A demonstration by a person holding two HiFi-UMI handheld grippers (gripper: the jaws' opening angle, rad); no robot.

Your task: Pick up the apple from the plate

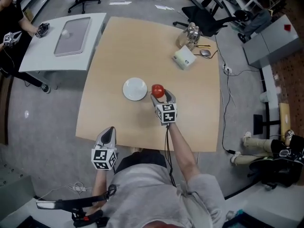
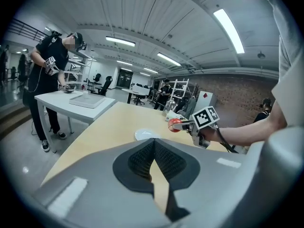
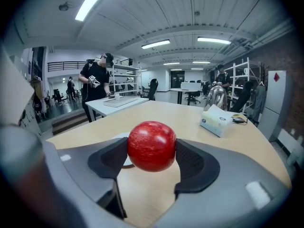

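Observation:
A red apple sits clamped between the pads of my right gripper, lifted off the table just right of the white plate. In the head view the apple shows at the gripper's tips, and in the left gripper view the apple hangs above the table beside the plate. The plate carries nothing. My left gripper hovers at the table's near edge, well short of the plate, its jaws closed together with nothing in them.
A white tissue box, a shiny kettle and small items lie at the far right of the wooden table. A white side table with a grey tray stands at the left, with a person beside it. Office chairs stand beyond.

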